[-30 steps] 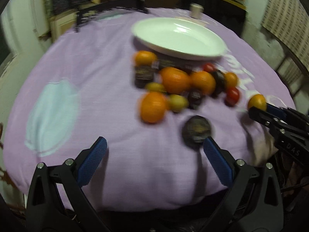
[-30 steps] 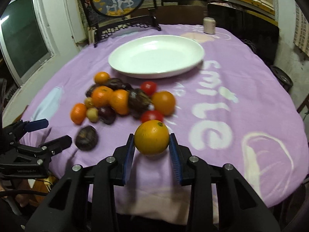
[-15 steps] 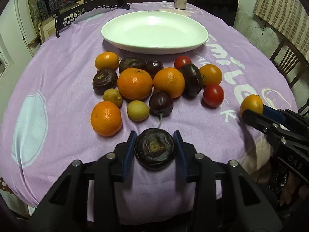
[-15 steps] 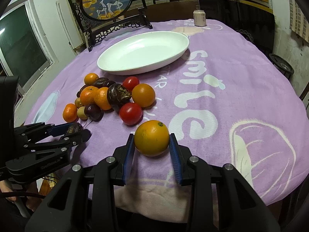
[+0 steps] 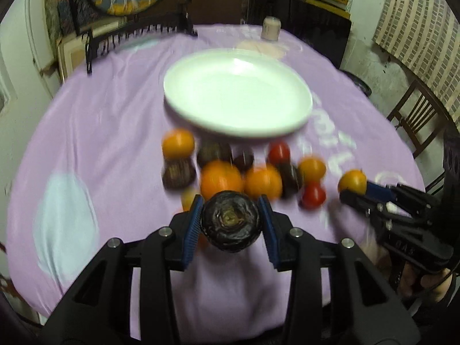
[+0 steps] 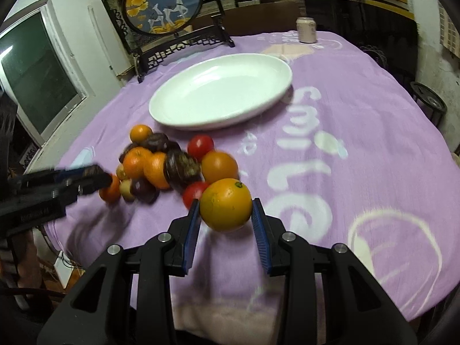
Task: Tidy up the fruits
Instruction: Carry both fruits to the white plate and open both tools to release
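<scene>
A dark wrinkled fruit (image 5: 231, 220) sits clamped between the blue pads of the left claw (image 5: 231, 221), raised above the lilac cloth (image 5: 115, 120) that covers the counter. An orange (image 6: 226, 204) is gripped the same way in the right claw (image 6: 226, 212), also clear of the cloth. Just beyond the left claw, and ahead and to the left of the right claw, lies the fruit pile (image 5: 244, 169): oranges, red tomatoes, dark fruits and small yellow ones, touching one another; motion blur hides finer detail. Farther ahead of both claws stands the white plate (image 5: 238, 126), with no fruit on it. Past the plate, at the far edge of the counter, are a pale can (image 6: 306, 30) and a round painted screen (image 6: 164, 5) in a black stand. A wooden chair (image 5: 417, 120) stands to the right of the counter.
</scene>
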Demonstrator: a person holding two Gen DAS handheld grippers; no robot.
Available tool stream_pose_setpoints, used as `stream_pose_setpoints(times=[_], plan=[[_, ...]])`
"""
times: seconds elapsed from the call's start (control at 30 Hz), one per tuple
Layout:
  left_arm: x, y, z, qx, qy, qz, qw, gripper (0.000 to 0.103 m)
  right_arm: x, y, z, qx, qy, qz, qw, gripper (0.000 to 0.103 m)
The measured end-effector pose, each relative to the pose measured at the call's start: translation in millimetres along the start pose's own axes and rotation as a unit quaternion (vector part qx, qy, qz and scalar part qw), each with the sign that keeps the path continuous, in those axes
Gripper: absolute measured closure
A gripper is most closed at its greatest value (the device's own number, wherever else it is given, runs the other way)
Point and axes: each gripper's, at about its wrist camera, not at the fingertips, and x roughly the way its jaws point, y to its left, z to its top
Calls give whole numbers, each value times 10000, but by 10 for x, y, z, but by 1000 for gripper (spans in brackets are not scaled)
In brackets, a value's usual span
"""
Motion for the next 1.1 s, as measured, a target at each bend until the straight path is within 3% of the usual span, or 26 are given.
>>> stream_pose_setpoints(times=[0.13,0.23,0.4,0.57,0.7,0.73,0.77,0.8,0.83,1.0,1.1], plan=[[165,144,712,-78,-134,151,9998,63,35,57,549,-332,-152,63,9993,67],[504,261,1312,-251,-96,206,9994,63,245,88,1037,-528,-202,72,9984,67],[1321,382,1904,-619,505,24,9968,63,992,-45,1685,-518,92,-28,9986,67],[1851,434,2051,-742,924,4,9930,63,1595,-259,1925,-355,708,-14,9969,67],[2001,465,2091,-765,1002,27,9920,63,1740,-266,1979,-461,777,-44,9959,67],[1997,461,2097,-772,988,35,9921,59,1744,-254,1982,-482,781,-78,9957,66],[1980,466,2106,-785,935,32,9925,44,1740,-243,1984,-510,787,-140,9955,59],[1934,488,2127,-805,821,22,9934,33,1713,-235,1980,-531,736,-229,9956,47],[1869,497,2130,-808,699,34,9943,22,1641,-226,1978,-541,591,-378,9961,43],[1279,495,1985,-732,289,-206,9967,21,1205,-111,1835,-588,372,-548,9961,39],[813,451,1660,-591,-82,8,9982,11,749,15,1499,-553,206,-700,9958,30]])
